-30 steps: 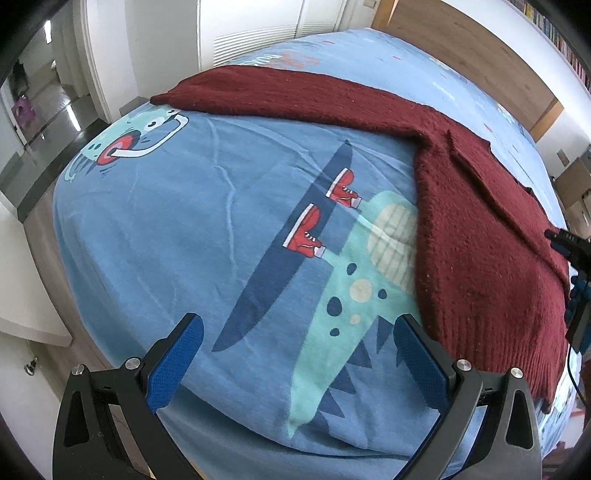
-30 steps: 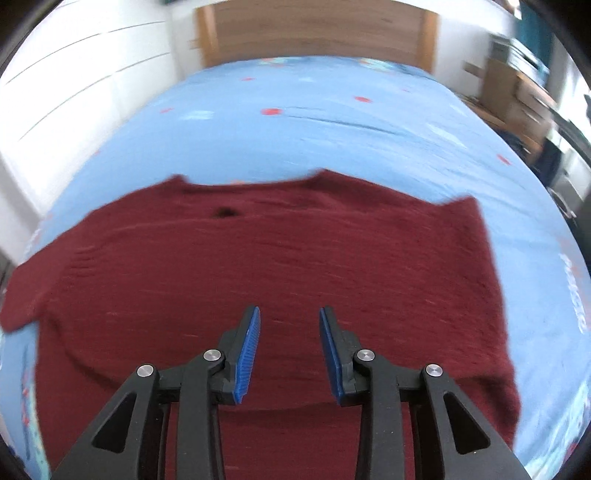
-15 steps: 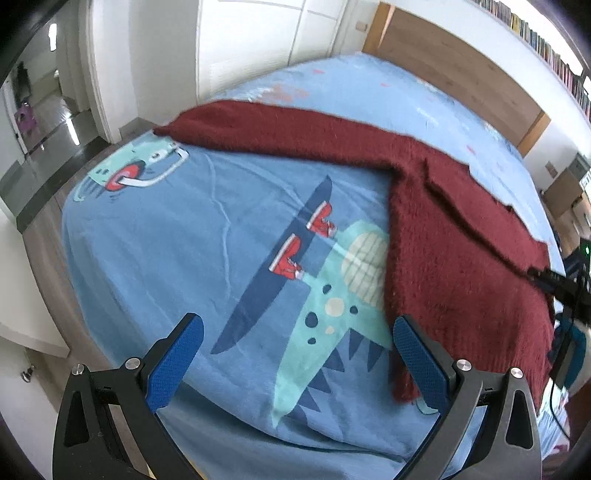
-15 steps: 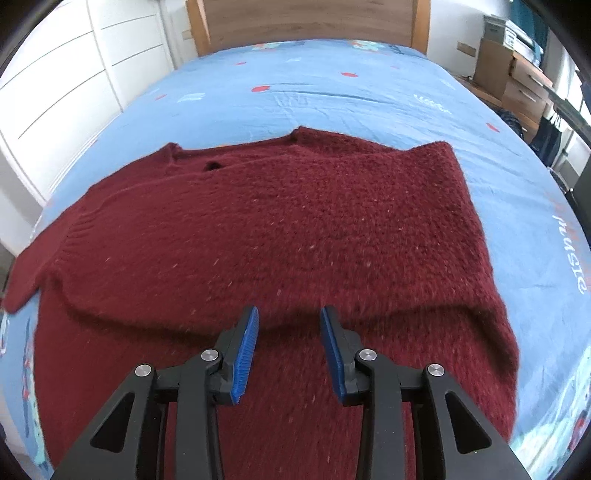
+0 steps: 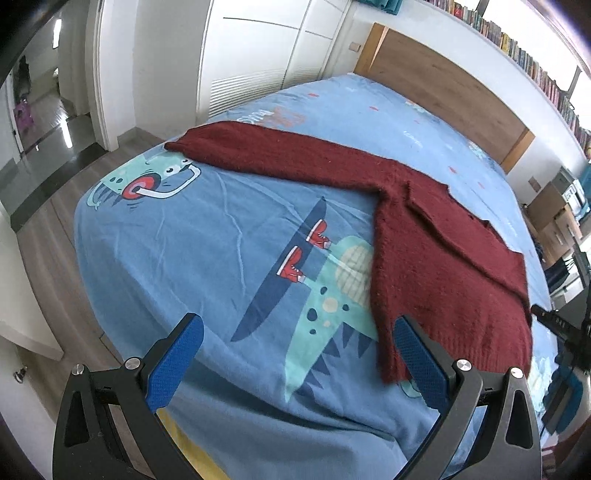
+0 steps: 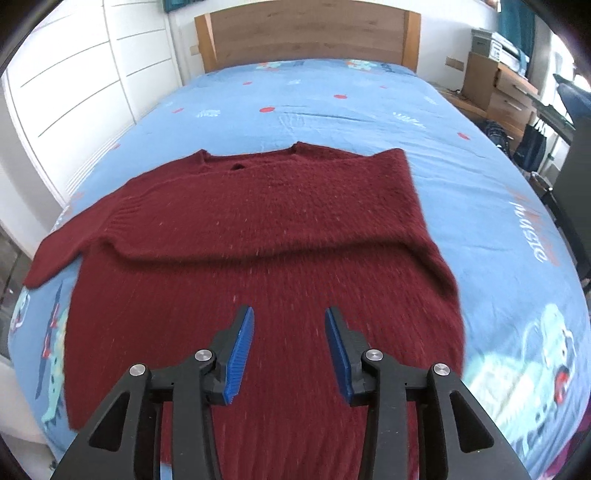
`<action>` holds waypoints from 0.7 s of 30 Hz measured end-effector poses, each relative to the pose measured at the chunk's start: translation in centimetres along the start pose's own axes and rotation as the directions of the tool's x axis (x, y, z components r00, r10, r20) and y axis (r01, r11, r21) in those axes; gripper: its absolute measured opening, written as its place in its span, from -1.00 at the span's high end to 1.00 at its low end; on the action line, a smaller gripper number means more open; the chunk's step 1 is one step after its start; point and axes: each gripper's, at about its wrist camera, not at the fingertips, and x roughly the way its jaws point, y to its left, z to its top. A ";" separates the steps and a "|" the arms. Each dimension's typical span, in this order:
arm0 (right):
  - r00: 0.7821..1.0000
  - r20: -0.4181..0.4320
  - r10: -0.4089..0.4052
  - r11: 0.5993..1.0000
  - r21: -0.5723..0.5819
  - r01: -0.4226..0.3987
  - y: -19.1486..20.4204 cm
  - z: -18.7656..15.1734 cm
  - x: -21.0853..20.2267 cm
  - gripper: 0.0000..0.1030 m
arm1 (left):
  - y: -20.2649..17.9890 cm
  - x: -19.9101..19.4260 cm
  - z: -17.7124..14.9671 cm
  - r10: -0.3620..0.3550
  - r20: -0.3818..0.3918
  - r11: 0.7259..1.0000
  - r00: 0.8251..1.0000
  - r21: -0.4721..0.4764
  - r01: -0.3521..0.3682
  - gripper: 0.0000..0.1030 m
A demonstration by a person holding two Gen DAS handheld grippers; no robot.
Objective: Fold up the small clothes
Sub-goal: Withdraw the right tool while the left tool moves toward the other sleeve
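A dark red knitted sweater lies flat on the blue cartoon-print bed sheet. One sleeve is folded across its body and the other sleeve stretches out toward the bed's left corner. My left gripper is wide open and empty, above the bed's near edge, left of the sweater's hem. My right gripper is open and empty, above the sweater's lower body. Its black body shows in the left wrist view.
A wooden headboard stands at the far end of the bed. White wardrobe doors run along the left side. Cardboard boxes and a desk stand to the right. Wood floor lies beyond the bed's left corner.
Both grippers have pulled back and up from the bed, so more of the sweater and room shows. The right jaws have opened slightly wider. The sweater has not moved.
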 end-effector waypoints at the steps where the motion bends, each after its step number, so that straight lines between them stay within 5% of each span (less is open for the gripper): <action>1: 1.000 0.003 -0.002 1.000 0.002 0.002 0.1 -0.6 -0.7 0.19 | 0.0 -0.4 -0.1 -0.008 0.007 1.000 1.000 0.003 0.008 -0.97; 11: 0.998 0.047 -0.040 0.999 0.000 0.040 1.0 -6.7 -8.3 0.09 | -0.4 -2.3 -0.7 -0.102 0.018 0.994 0.995 0.037 0.101 -0.97; 21: 0.993 0.059 -0.103 0.995 -0.009 0.104 1.7 -10.1 -10.3 0.02 | -0.1 0.3 0.2 -0.107 -0.020 0.992 0.994 0.060 0.108 -0.97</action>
